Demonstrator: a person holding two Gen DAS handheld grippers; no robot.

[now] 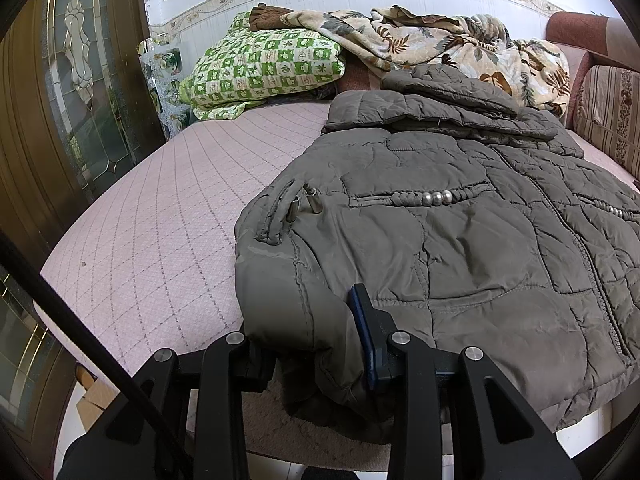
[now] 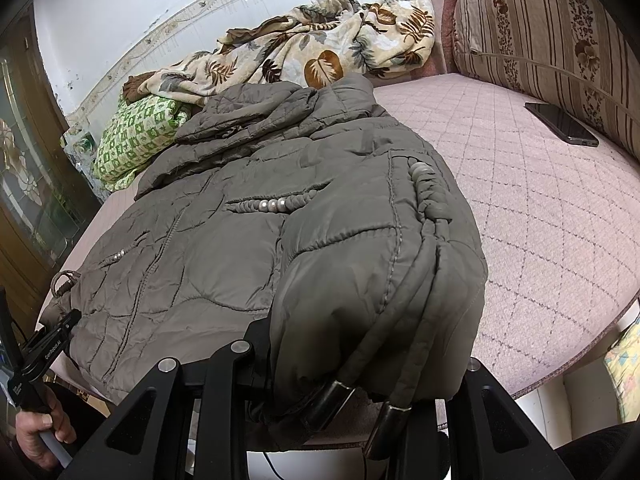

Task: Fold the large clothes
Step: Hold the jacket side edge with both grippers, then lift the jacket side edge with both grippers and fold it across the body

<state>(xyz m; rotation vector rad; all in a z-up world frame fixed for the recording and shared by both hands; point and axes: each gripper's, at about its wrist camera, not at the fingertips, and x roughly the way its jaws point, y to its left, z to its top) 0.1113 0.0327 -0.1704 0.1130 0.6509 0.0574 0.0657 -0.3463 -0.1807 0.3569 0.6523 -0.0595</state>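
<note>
Holding the near hem at two corners, you have a fold prepared but not yet carried out.

Left wrist view. Item: grey-brown quilted jacket (image 1: 460, 216), lying front-up on the pink quilted bed cover (image 1: 168, 216), hood toward the wall, sides apparently already tucked in since no sleeve lies out to the side. Your left gripper (image 1: 316, 344) is clamped narrowly on the near left hem corner; padded fabric bunches between the blue pad (image 1: 366, 332) and the opposite finger. Two metal-tipped drawcords (image 1: 304, 200) rest on the jacket's left edge. Behind: green checked pillow (image 1: 260, 68) and leaf-print blanket (image 1: 440, 44), well apart from the grip.

Right wrist view. Item: same jacket (image 2: 248, 232), its near right corner bulging up over your right gripper (image 2: 344, 364). The fingertips are hidden under the fabric, but the corner is gathered and lifted there, so judge it a narrow hold on the hem. Dark-capped cords (image 2: 332, 396) dangle from that corner. Your left hand (image 2: 40, 428) grips its tool at the far left. A phone (image 2: 562, 124) lies on the cover near the striped cushion (image 2: 540, 28).

Remaining, by judgement: carrying the hem up toward the hood, then a final tidy.
</note>
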